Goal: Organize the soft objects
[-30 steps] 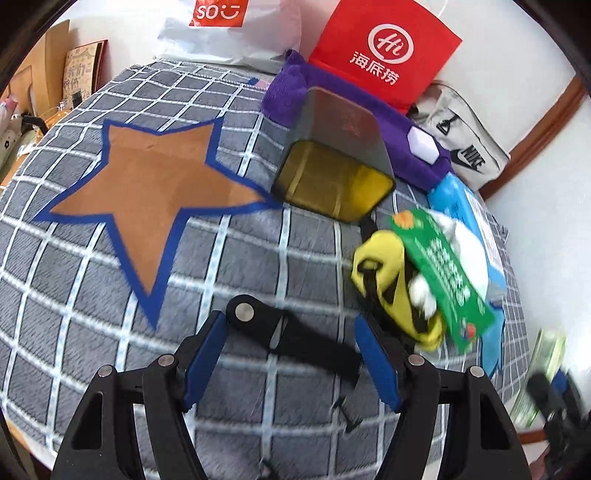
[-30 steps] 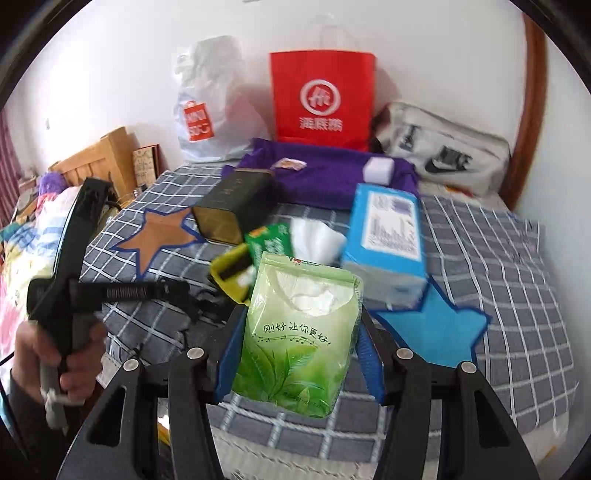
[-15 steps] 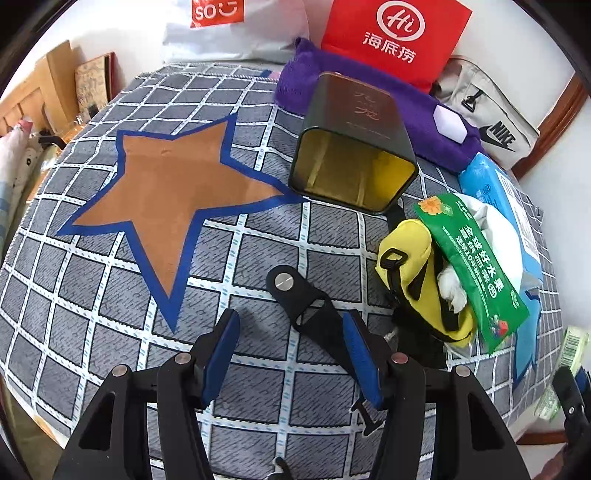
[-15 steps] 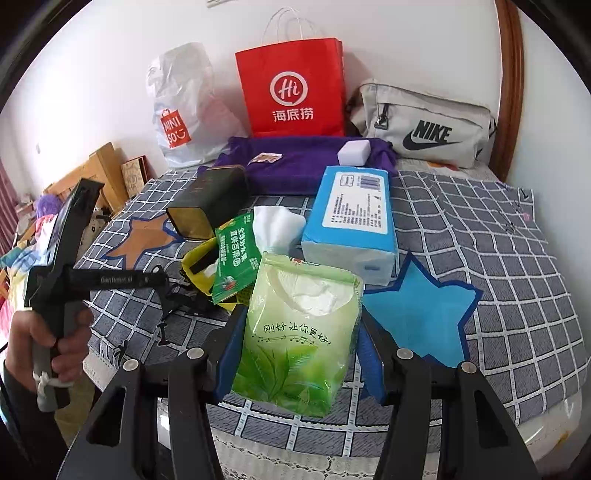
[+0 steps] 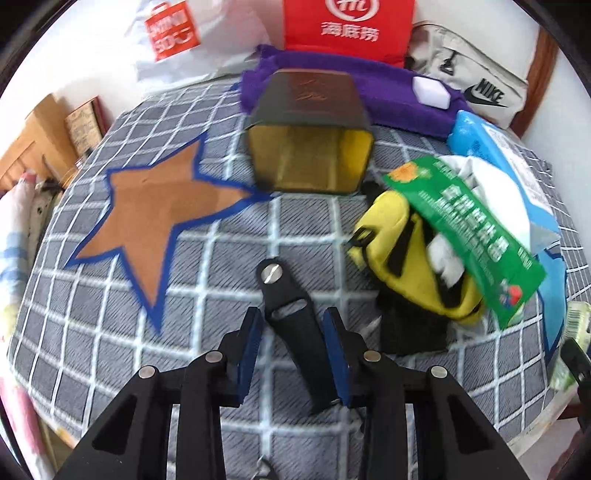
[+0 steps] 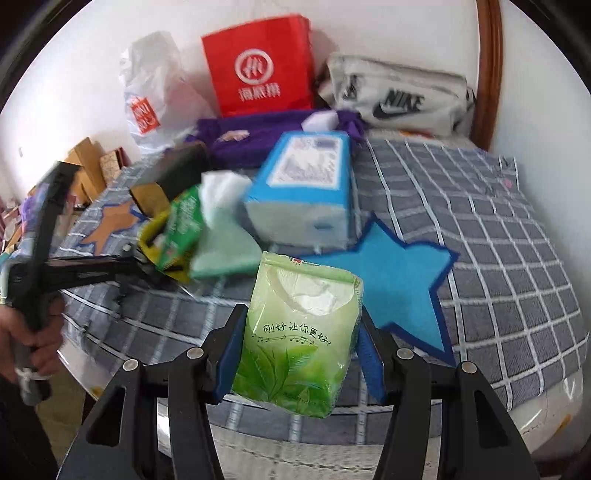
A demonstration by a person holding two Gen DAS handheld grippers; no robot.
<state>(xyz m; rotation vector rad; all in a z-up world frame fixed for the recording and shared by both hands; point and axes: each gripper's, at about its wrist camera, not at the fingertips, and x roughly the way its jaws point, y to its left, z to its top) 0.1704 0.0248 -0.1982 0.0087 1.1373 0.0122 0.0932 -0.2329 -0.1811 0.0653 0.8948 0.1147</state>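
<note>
From the left wrist view, the left tool (image 5: 293, 334) points steeply down at a bed (image 5: 229, 280) covered with a grey checked cloth. Its blue pads (image 5: 251, 339) are closing around a flat black strap (image 5: 291, 314) with a silver rivet at its far end; the strap lies on the cloth between the pads, and small gaps show on both sides, so the pads do not press on it yet. The strap appears to run back towards a yellow pouch (image 5: 391, 236) lying just right of it, though the join is hidden. A green tissue pack (image 5: 469, 229) leans on top of the pouch, with a blue tissue pack (image 5: 495, 147) behind it. Beyond the strap an open dark tin (image 5: 310, 136) lies on its side, mouth towards the camera, touching a tip of a brown star patch (image 5: 151, 214). A purple towel (image 5: 388, 99), a red paper bag (image 5: 347, 29), a white plastic bag (image 5: 192, 40) and a grey waist bag (image 5: 476, 88) sit along the wall.

From the right wrist view, the right tool (image 6: 301, 350) is clamped on a light green tissue pack (image 6: 299, 336), held upright above the near edge of the bed (image 6: 509, 240), its pads pressing both sides. Just beyond it lies a blue star patch (image 6: 391, 273), with the blue tissue pack (image 6: 306, 188) touching its far tip. At the left edge a hand (image 6: 37, 339) grips the handle of the left tool (image 6: 125, 266), whose tip reaches towards the yellow pouch (image 6: 151, 236); the jaw state is not readable here
</note>
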